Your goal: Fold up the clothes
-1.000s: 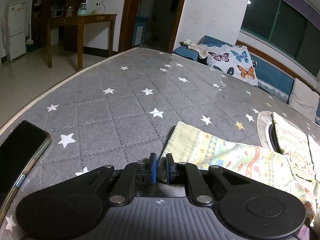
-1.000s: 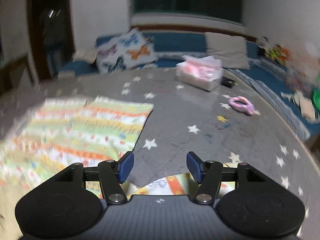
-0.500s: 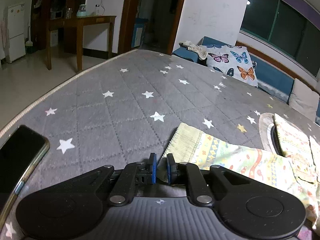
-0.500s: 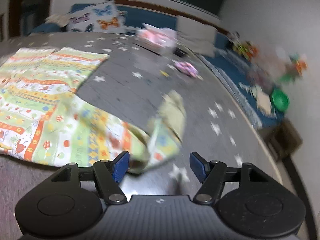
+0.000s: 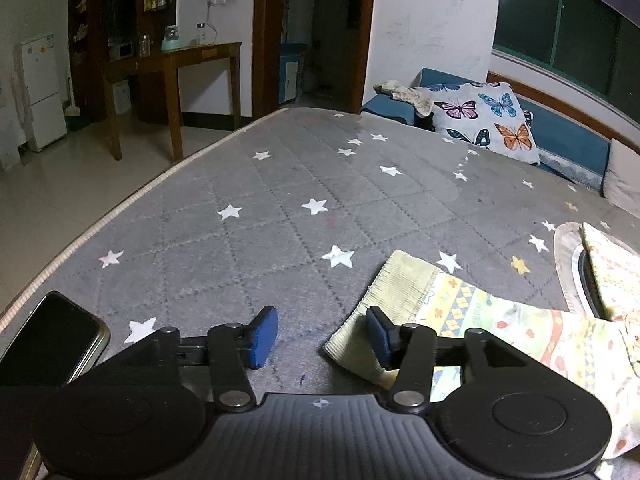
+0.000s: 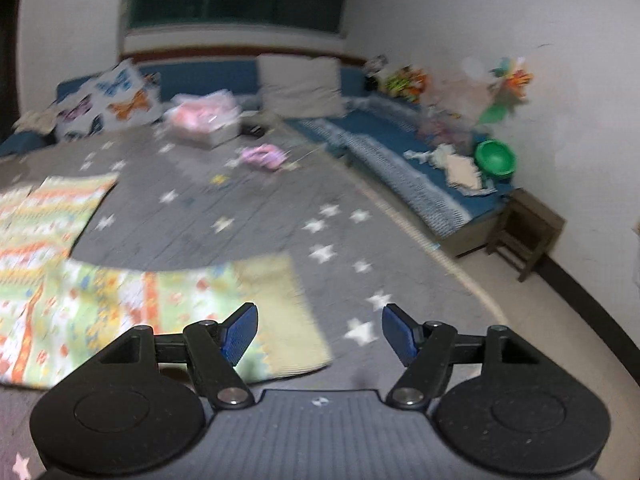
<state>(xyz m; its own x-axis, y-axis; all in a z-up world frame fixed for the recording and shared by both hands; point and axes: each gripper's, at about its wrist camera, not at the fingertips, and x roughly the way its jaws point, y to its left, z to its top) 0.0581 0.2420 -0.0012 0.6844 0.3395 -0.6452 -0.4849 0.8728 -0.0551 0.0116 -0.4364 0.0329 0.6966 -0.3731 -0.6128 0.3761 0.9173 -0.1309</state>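
Grey quilted mattress (image 5: 280,200) scattered with white stars fills the room's middle, with one dark smartphone (image 5: 52,340) lying at its near left edge. One pastel patterned children's garment (image 5: 500,328) is spread flat on it, two pale ribbed cuffs showing, one per camera view. Left gripper (image 5: 322,336) has its two blue pads spread wide, holding nothing; the right pad (image 5: 378,338) sits over one cuff's (image 5: 400,284) corner. Right gripper (image 6: 318,332) is likewise wide apart and empty, the other cuff (image 6: 280,304) just under its left pad, though that view is blurred. One butterfly-print pillow (image 5: 484,120) leans on the blue bench behind
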